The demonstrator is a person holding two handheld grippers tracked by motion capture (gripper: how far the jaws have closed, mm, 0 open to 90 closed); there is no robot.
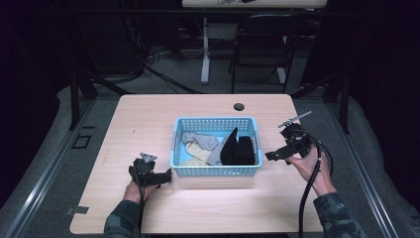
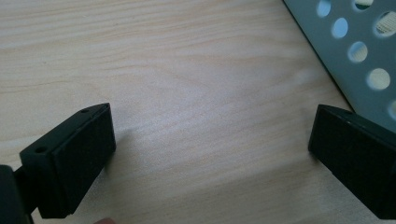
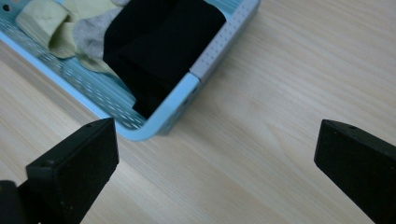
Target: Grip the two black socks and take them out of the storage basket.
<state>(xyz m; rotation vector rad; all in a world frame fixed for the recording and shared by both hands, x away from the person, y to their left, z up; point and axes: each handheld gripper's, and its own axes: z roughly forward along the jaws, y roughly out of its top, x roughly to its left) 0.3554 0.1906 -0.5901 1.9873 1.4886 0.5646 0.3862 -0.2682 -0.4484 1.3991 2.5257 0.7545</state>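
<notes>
Basket (image 2: 359, 51) cropped by left gripper view's corner.

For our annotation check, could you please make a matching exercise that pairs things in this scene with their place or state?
Things:
1. black socks
2. left tool
3. right tool
4. grey sock

Places or states:
A. open, empty, at the blue basket's right side
B. in the basket's right half
C. open, empty, at the basket's left front corner
D. in the basket's left half, by the pale yellow sock

Pairs: 1-B, 2-C, 3-A, 4-D
</notes>
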